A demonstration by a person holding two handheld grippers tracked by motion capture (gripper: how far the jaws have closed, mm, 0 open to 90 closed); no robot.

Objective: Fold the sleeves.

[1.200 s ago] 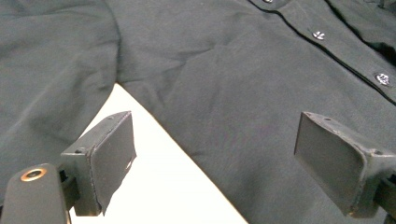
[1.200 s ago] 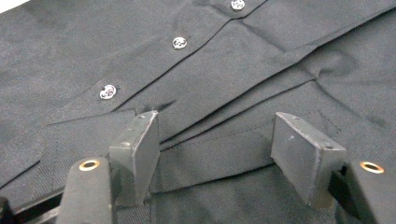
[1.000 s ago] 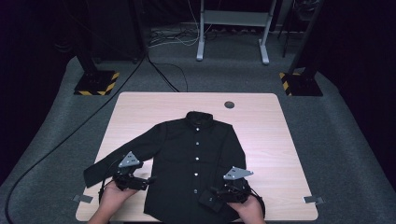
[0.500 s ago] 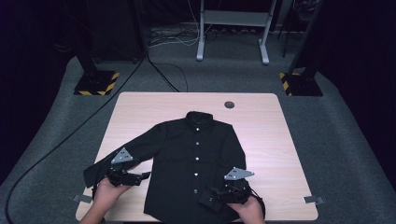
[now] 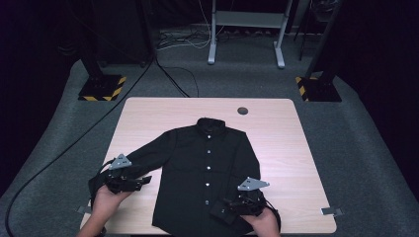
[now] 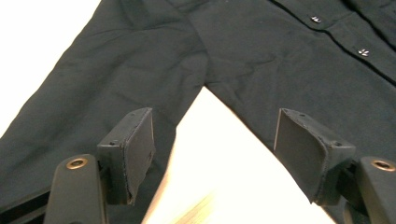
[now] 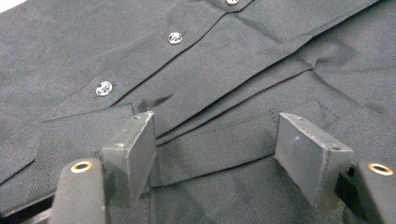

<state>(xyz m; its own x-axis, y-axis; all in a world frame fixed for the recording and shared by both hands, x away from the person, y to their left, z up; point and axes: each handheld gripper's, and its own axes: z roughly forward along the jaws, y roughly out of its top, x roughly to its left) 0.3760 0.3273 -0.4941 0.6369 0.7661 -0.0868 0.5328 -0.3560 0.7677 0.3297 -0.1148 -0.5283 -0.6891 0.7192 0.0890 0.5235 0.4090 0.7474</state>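
From the high view, you have a black button-up shirt (image 5: 207, 173) spread face up on the wooden table (image 5: 276, 128), collar toward the far edge, its one visible sleeve (image 5: 143, 155) angled out to your left. Your left gripper (image 5: 141, 181) sits beside that sleeve near the armpit, and your right gripper (image 5: 225, 210) rests over the hem at the near edge; this looks like the start of a fold, with both grips still to be taken. In the left gripper view, the jaws have just been closing but stand fairly wide, and between them lies bare table where sleeve (image 6: 93, 93) and shirt body (image 6: 299, 70) part, so nothing is pinched; you'll likely need to shift onto the sleeve cloth before you close further. In the right gripper view, the jaws stand apart over the lower front, beside the button placket (image 7: 140, 60), with a folded layer of fabric (image 7: 215, 140) between the pads but not pressed. Lower onto that edge and close before lifting, or the cloth may slip free.
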